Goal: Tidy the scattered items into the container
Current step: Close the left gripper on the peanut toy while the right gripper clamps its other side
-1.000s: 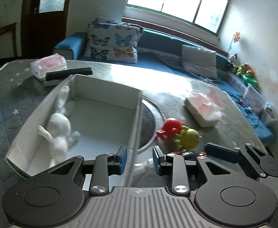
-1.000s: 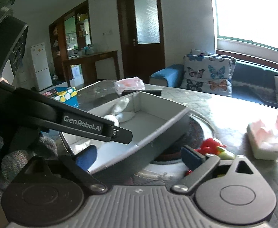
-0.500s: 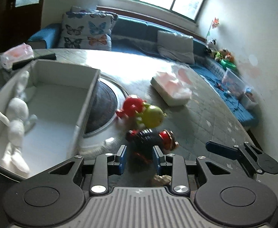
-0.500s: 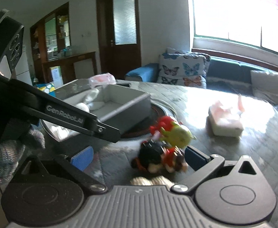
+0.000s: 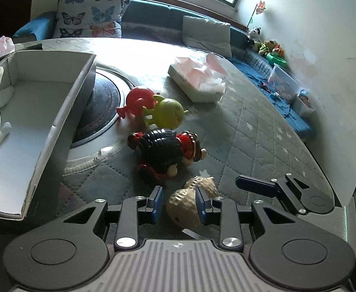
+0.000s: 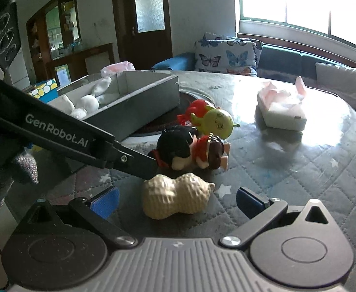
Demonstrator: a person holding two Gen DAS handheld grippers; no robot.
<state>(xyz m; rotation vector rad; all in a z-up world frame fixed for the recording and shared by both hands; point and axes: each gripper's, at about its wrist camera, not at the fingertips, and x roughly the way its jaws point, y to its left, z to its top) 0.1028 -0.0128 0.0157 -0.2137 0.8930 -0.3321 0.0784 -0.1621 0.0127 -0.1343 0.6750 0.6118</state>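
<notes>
Here, in the left wrist view, the left gripper [image 5: 179, 203] brackets a beige ribbed plastic peanut [image 5: 186, 206], jaws seemingly touching but not clearly pinching. The grey cardboard box [image 5: 63, 112] sits at nine o'clock. In the right wrist view, the right gripper [image 6: 176, 198] is spread wide around the peanut [image 6: 175, 199].

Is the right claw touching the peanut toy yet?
Apart. In the right wrist view the peanut toy lies between the open right claw's blue pads, with bare tablecloth showing on both sides.
</notes>
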